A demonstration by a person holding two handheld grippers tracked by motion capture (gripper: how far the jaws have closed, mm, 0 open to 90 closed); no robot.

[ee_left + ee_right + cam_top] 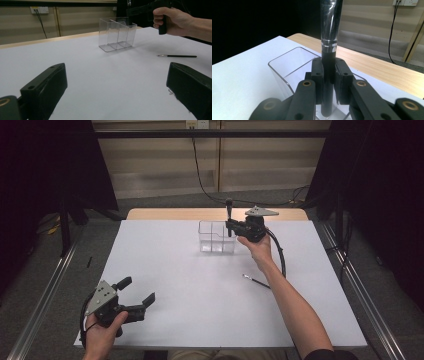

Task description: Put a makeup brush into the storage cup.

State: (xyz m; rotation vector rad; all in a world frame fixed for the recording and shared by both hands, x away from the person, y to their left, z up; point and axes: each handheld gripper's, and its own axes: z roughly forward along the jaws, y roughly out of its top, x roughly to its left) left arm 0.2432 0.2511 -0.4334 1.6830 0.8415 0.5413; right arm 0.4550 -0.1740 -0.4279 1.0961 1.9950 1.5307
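Note:
A clear acrylic organizer (216, 237) (116, 33) (287, 67) with several compartments stands at the table's far middle. My right gripper (230, 225) (329, 75) hovers at its right end, shut on a black makeup brush (229, 211) (329, 37) with a silver ferrule. The brush is upright, and its lower end reaches down into a compartment. Near the front left corner my left gripper (137, 290) (116, 87) rests open with nothing between its jaws. A thin black brush (256, 280) (177, 56) lies flat on the white table right of centre.
The white table (190, 290) has a wooden strip along its far edge (165, 214). Black curtains hang on both sides, and a cable (197, 170) runs down the back wall. My right forearm (295, 310) crosses the table's right half.

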